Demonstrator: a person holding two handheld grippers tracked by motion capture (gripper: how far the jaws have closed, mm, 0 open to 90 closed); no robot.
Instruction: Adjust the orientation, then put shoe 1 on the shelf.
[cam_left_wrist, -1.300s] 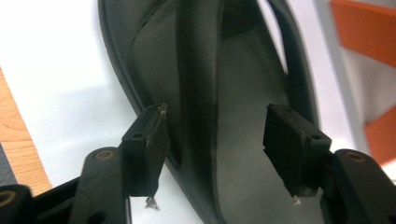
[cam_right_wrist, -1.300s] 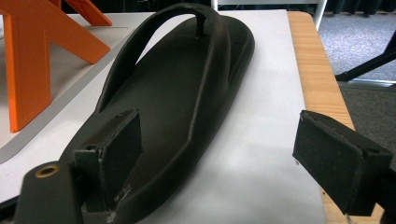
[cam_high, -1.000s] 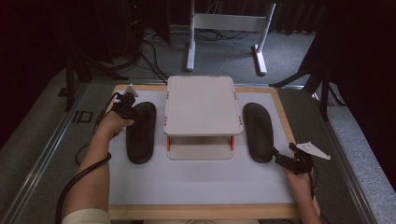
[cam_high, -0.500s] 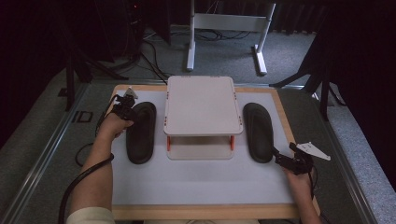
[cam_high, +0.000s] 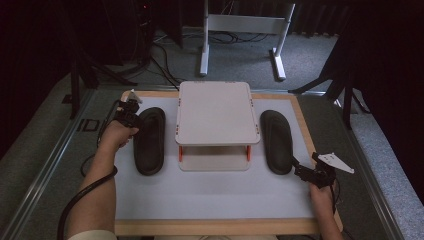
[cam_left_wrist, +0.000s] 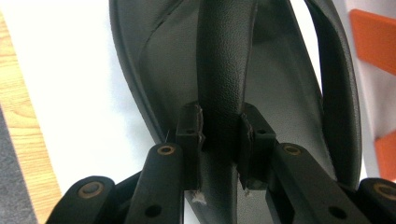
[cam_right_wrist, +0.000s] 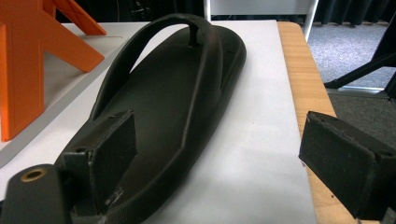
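Left hand-held gripper (cam_left_wrist: 222, 135) pinches the strap of the left sandal (cam_high: 149, 140) at nine o'clock; lift slowly. Right hand-held gripper (cam_right_wrist: 224, 163) waits open beside the right sandal (cam_right_wrist: 173, 107).

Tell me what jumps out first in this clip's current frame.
Two black flip-flops flank a white two-tier stand with orange legs at mid-table. The left claw is clamped on the left flip-flop's strap, while the right claw gapes open at the right flip-flop's heel.
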